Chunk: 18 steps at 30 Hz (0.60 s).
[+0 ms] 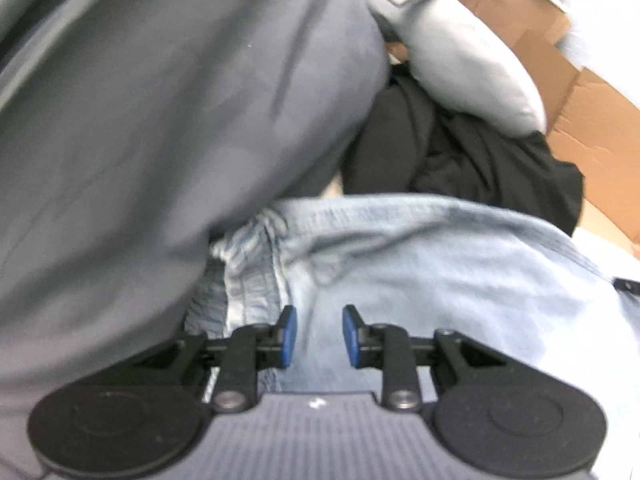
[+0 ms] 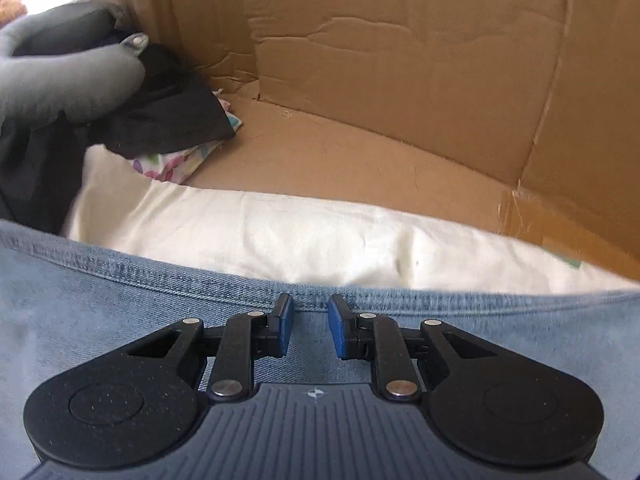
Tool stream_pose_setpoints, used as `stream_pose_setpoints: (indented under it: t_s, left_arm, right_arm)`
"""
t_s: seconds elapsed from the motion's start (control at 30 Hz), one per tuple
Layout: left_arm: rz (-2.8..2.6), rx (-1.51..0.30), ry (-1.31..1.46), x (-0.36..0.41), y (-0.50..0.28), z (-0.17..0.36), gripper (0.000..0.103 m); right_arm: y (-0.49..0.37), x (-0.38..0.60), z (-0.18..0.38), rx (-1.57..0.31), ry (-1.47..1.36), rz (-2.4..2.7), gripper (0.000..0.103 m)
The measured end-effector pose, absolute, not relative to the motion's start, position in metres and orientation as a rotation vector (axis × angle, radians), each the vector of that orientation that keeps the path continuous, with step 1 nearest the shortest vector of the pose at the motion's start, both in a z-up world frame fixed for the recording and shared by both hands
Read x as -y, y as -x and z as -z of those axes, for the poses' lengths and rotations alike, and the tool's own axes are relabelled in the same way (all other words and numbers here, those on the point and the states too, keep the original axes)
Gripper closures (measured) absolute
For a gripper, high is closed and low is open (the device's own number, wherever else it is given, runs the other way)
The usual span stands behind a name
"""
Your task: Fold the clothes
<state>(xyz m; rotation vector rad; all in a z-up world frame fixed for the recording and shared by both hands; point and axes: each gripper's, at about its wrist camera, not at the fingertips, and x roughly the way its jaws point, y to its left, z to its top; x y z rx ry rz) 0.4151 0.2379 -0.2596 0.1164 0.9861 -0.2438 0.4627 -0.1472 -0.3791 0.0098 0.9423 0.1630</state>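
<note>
I see bare box floor point(image 2: 340, 148) open ahead right; piled clothes point(image 2: 80, 92) and cardboard walls point(image 2: 400, 60) block elsewhere.

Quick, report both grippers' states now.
Left gripper: open, over the light denim garment, gripping nothing.
Right gripper: open, over the denim's hem, gripping nothing.

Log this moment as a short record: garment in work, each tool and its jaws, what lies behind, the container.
garment: light blue denim piece, hem seam running across in front of the right tool
left tool: over the denim, jaws slightly apart, no clear pinch visible
right tool: at the hem, jaws slightly apart, grip unclear
behind: cream cloth, black garment, floral fabric
left side: grey garment
container: cardboard box, floor partly bare
</note>
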Motion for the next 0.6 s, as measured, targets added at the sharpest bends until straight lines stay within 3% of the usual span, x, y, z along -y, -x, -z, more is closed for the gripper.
stream_pose_setpoints:
  t_s: [0.33,0.43,0.53,0.6]
  left_arm:
    - [0.299,-1.048,-0.157,-0.239,-0.348,0.245,0.075]
    - [0.292,-1.057,-0.141,-0.253,-0.324,0.218,0.073]
    - [0.273,-1.06,-0.101,-0.265,-0.304,0.192,0.068]
    - [0.246,-1.061,-0.061,-0.273,-0.288,0.171,0.068]
  right_arm:
    - [-0.438,0.187,0.311,-1.049,-0.136,-0.203,0.076]
    - [-0.413,0.2,0.277,-1.064,-0.137,-0.223,0.075]
    - [-0.387,0.213,0.241,-1.066,-0.163,-0.238,0.072]
    - [-0.368,0.222,0.215,-1.074,-0.196,-0.248,0.064]
